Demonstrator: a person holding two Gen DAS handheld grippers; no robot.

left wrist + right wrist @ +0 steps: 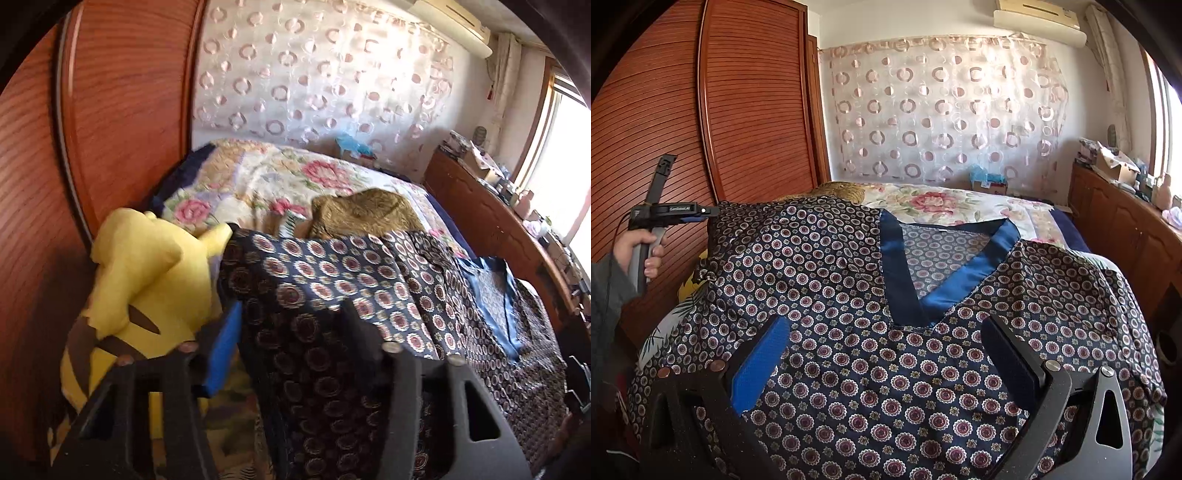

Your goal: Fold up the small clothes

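A dark blue satin top [849, 277] with round flower prints and a blue V-neck trim [908, 288] lies spread over the bed. My right gripper [886, 350] hovers over its chest, just below the neckline, open wide with only flat cloth under it. My left gripper [291, 339] is at the top's left edge [255, 332], where the cloth stands raised and hangs down between the fingers. The blue pad [221, 350] shows clear of the cloth, so the jaws are open. In the right wrist view a hand [646, 254] holds the left gripper [687, 214] beside that raised corner.
A yellow plush toy [147, 266] lies left of the top, against the wooden wardrobe [129, 110]. A gold cushion [365, 210] sits behind the top on the floral bedcover [295, 173]. A cluttered wooden cabinet [1126, 229] runs along the bed's right side.
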